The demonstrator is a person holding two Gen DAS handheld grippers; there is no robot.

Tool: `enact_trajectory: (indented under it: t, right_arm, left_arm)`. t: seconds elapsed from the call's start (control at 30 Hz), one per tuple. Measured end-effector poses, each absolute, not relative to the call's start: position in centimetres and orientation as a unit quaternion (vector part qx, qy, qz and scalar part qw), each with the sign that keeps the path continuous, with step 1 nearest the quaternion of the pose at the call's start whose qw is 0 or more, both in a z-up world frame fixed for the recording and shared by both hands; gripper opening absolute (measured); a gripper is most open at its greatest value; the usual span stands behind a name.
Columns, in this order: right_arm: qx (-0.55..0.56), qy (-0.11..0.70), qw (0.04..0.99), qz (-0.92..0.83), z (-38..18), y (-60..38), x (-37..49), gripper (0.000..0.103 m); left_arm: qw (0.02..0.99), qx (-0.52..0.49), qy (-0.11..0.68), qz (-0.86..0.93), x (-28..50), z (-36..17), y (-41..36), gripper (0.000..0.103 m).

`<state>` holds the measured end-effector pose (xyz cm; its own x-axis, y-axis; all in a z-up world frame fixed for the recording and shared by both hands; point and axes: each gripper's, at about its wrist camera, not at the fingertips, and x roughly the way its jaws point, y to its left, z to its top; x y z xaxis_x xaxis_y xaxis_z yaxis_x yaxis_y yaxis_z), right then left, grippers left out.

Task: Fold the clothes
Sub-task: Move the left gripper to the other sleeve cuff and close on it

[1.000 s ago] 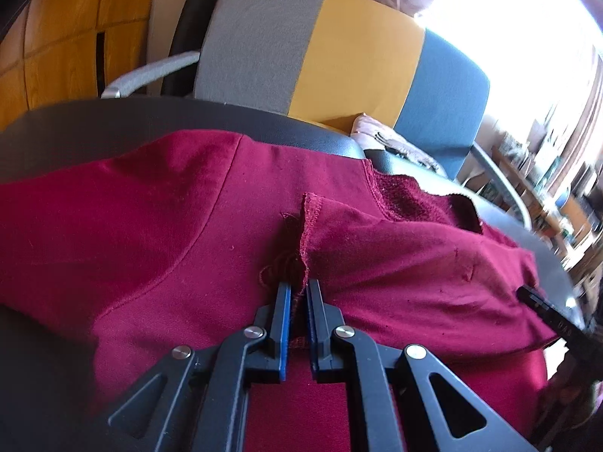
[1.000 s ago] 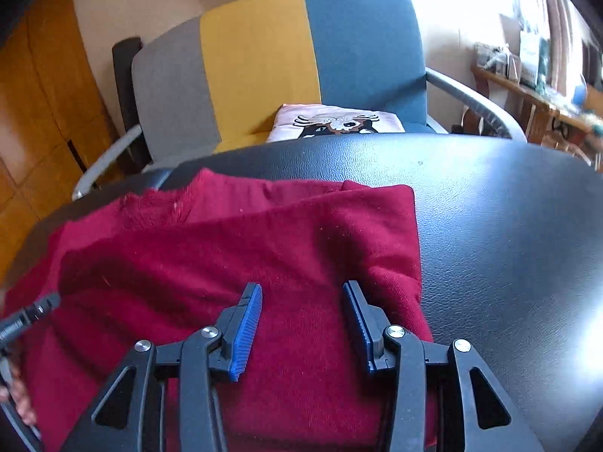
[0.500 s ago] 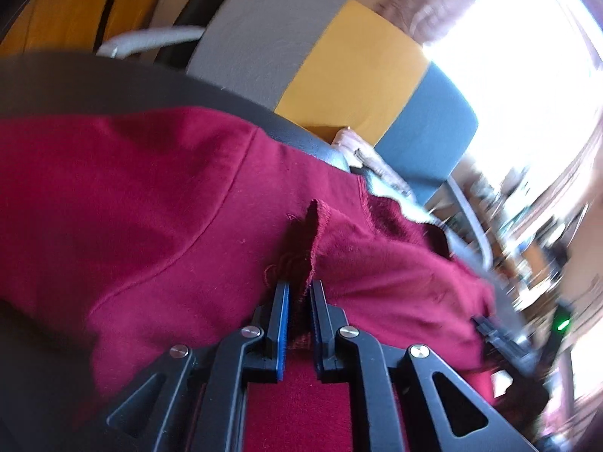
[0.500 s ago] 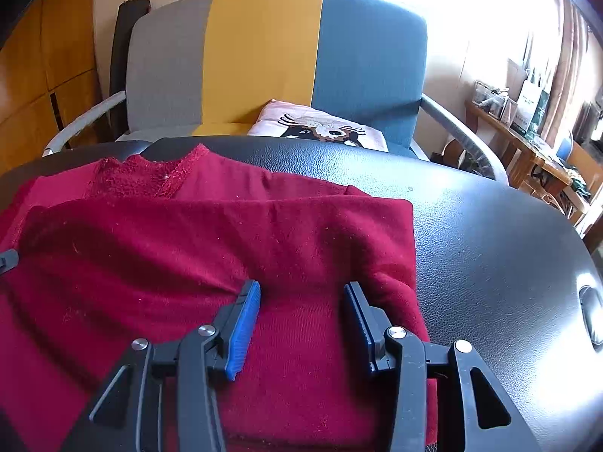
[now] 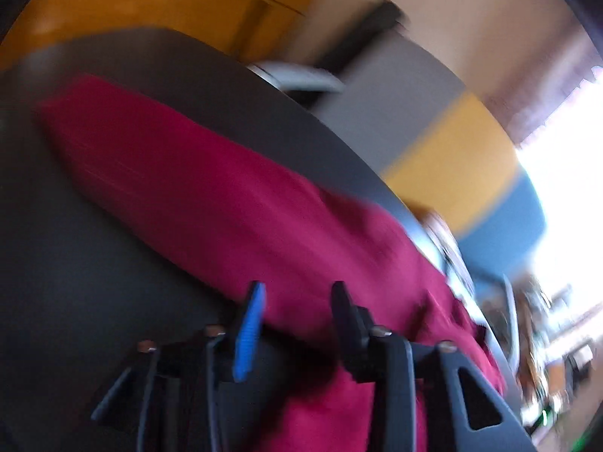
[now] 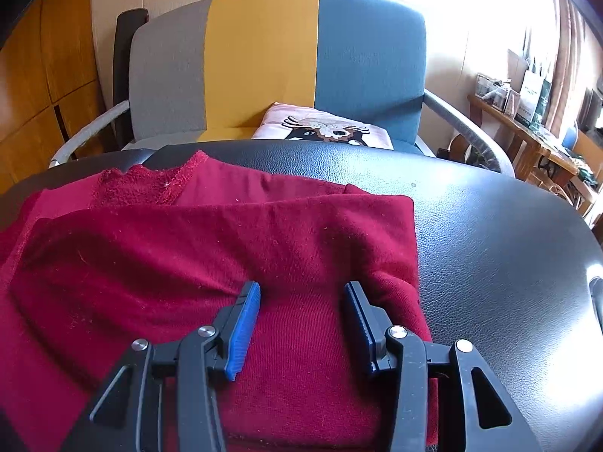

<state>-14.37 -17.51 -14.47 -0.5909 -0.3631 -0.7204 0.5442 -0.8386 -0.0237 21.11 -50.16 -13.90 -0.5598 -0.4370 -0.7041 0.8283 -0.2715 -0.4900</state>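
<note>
A dark red sweater [image 6: 188, 256] lies folded on the black leather-like table [image 6: 490, 245], its neckline toward the far edge. My right gripper [image 6: 303, 288] stands open just above the near right part of the fold, cloth showing between its fingers without being pinched. The left wrist view is blurred by motion. There the sweater [image 5: 211, 196] runs as a long red band across the table [image 5: 75, 263]. My left gripper [image 5: 297, 288] is over its near edge with the jaws opening, and nothing is pinched between the pads.
Behind the table stands an armchair [image 6: 260, 60] in grey, yellow and blue with a printed cushion [image 6: 324, 130] on its seat. A wooden side table [image 6: 527, 128] with clutter is at the far right. Orange wooden panels line the left wall.
My left gripper has let go of the pinched sweater edge, opened, rolled and swung left along the sweater. The right gripper has barely moved and stays open.
</note>
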Motion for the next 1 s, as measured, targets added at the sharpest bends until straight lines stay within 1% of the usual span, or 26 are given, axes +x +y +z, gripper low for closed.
enact_trajectory:
  t: [0.07,0.2,0.3,0.4,0.53,0.6,0.7,0.73,0.77,0.8,0.83,0.87,1.0]
  right_arm:
    - [0.373,0.118,0.259,-0.883,-14.5,-17.4,-14.5,0.048]
    - [0.374,0.112,0.266,-0.882,-14.5,-17.3,-14.5,0.05]
    - [0.375,0.107,0.271,-0.88,-14.5,-17.2,-14.6,0.052]
    - [0.375,0.102,0.276,-0.879,-14.5,-17.1,-14.6,0.054]
    - [0.376,0.098,0.284,-0.877,-14.6,-17.0,-14.6,0.058]
    - [0.376,0.097,0.286,-0.876,-14.6,-17.0,-14.7,0.059]
    - [0.376,0.097,0.29,-0.874,-14.6,-17.0,-14.6,0.062]
    - [0.376,0.097,0.291,-0.874,-14.6,-17.0,-14.7,0.062]
    - [0.376,0.097,0.291,-0.874,-14.6,-16.9,-14.7,0.062]
    - [0.376,0.097,0.292,-0.874,-14.6,-16.9,-14.7,0.062]
    - [0.376,0.097,0.292,-0.874,-14.6,-16.9,-14.7,0.063]
    - [0.376,0.098,0.292,-0.874,-14.6,-16.9,-14.7,0.063]
    - [0.376,0.1,0.292,-0.874,-14.6,-17.0,-14.7,0.063]
  left_arm:
    - [0.46,0.209,0.455,-0.733,23.1,-13.5,-52.3,0.045]
    - [0.512,0.198,0.519,-0.655,26.9,-14.2,-57.6,0.045]
    - [0.567,0.184,0.516,-0.615,28.7,-13.9,-60.1,0.046]
    - [0.607,0.181,0.497,-0.593,29.3,-14.0,-62.1,0.047]
    - [0.616,0.194,0.51,-0.568,29.5,-15.7,-64.0,0.047]
    - [0.62,0.196,0.514,-0.56,29.5,-16.5,-64.7,0.049]
    - [0.628,0.225,0.488,-0.563,28.1,-16.4,-64.9,0.05]
    - [0.63,0.232,0.48,-0.565,27.7,-16.4,-64.9,0.046]
    - [0.632,0.238,0.473,-0.566,27.2,-16.5,-64.9,0.027]
    - [0.63,0.243,0.467,-0.571,27.1,-16.5,-65.0,0.018]
    - [0.625,0.245,0.466,-0.577,27.1,-16.6,-65.1,0.013]
    - [0.619,0.249,0.463,-0.583,26.9,-16.5,-65.1,0.011]
    - [0.594,0.231,0.472,-0.61,26.8,-15.9,-64.7,0.009]
